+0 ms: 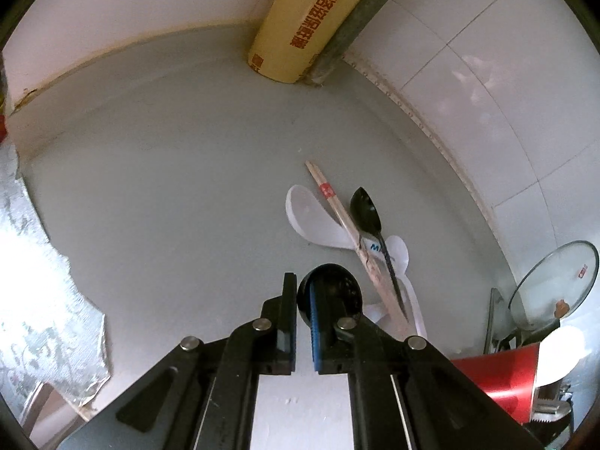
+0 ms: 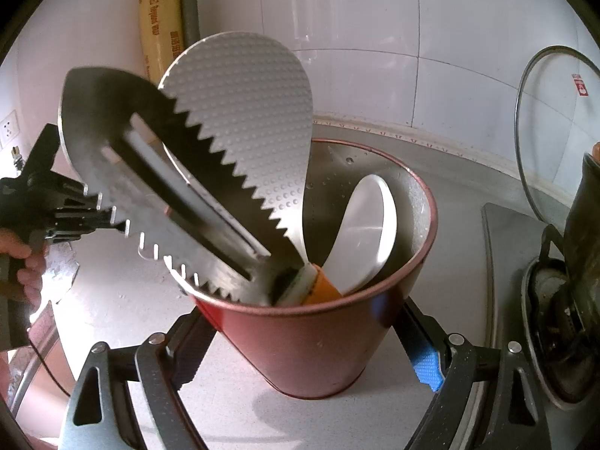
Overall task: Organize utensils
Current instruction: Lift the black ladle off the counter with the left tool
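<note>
My left gripper [image 1: 303,292] is shut on a black round-bowled spoon [image 1: 333,292], held at its tips just above the grey counter [image 1: 168,187]. Beyond it lie a pair of chopsticks [image 1: 337,217], a white rice paddle [image 1: 311,217], a slim black spoon [image 1: 365,213] and a white spoon [image 1: 399,255], piled together. My right gripper [image 2: 305,363] is shut on the sides of a red utensil holder [image 2: 311,337]. The holder contains a serrated metal turner [image 2: 150,172], a grey dotted rice paddle [image 2: 247,112] and a white spoon [image 2: 367,232]. My left gripper [image 2: 93,221] shows at the left edge of the right wrist view, held by a hand [image 2: 22,266].
A cling-wrap roll [image 1: 300,26] leans in the wall corner beside a grey pipe [image 1: 360,26]. A glass lid [image 2: 555,131] stands against the tiled wall at the right, next to a stove burner [image 2: 555,330]. Crumpled foil [image 1: 37,262] covers the counter's left side.
</note>
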Demonstrator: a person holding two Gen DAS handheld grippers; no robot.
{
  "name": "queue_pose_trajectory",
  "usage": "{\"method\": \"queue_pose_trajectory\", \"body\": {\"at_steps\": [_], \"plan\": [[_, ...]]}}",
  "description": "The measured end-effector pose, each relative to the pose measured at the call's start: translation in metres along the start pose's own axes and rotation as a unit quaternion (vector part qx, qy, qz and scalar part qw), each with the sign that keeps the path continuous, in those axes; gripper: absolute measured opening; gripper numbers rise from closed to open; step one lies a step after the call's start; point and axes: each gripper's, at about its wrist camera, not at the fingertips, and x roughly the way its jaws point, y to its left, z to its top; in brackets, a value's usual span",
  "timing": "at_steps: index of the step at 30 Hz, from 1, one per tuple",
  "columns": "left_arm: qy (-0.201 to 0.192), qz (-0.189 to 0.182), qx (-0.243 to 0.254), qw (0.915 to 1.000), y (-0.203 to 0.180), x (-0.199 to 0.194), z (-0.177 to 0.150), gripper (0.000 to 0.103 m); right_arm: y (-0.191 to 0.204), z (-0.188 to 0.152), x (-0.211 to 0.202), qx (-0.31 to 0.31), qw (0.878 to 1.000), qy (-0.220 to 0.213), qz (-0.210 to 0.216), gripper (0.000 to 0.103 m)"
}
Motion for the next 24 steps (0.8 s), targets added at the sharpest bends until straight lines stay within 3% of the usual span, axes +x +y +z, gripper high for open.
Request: {"method": "queue_pose_trajectory", "body": {"at_steps": [16, 24], "plan": [[-0.006, 0.002, -0.015, 0.9999, 0.018, -0.016, -0.011, 0.005, -0.003, 0.001, -0.001, 0.0, 1.0, 0.0, 0.003, 0.09], [-0.039, -0.007, -0.018, 0.999, 0.025, -0.045, -0.011, 0.005, -0.003, 0.001, -0.002, 0.0, 1.0, 0.001, 0.003, 0.091]]}}
